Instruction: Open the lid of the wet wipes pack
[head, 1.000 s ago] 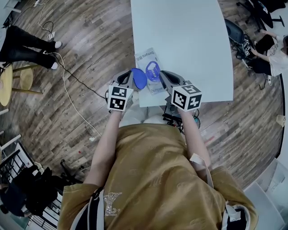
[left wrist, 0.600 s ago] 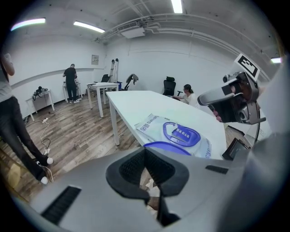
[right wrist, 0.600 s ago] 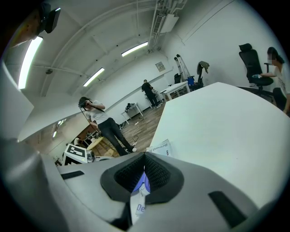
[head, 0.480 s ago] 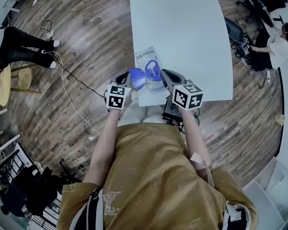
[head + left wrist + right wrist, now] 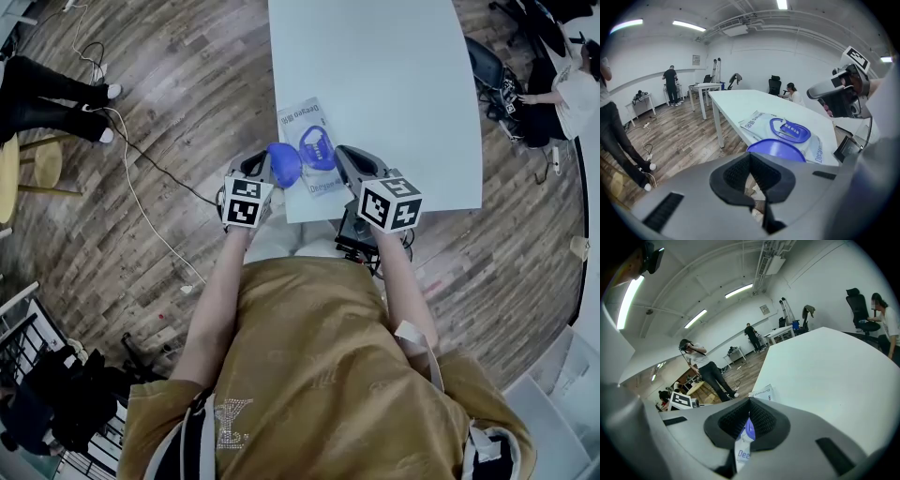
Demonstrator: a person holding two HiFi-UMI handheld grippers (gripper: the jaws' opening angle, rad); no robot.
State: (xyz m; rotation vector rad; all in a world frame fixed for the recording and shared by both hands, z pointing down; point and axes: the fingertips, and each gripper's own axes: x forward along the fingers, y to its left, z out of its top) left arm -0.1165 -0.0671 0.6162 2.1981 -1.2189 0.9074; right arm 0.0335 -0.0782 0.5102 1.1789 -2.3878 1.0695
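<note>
While lid (image 5: pixel 284 164) lies open, right tool (image 5: pixel 748 423) grips pack (image 5: pixel 301 120).

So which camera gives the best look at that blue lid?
The left gripper view: the blue lid stands open, large and close, with the wet wipes pack behind it. The head view shows the lid small, from above. The right gripper view shows no clear lid, only a sliver of the pack pinched between the jaws.

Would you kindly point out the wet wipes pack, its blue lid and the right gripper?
wet wipes pack (image 5: pixel 299 125): head view, printed top face.
blue lid (image 5: pixel 284 164): head view, middle of the flap.
right gripper (image 5: pixel 341 157): head view, between its fingertips.
</note>
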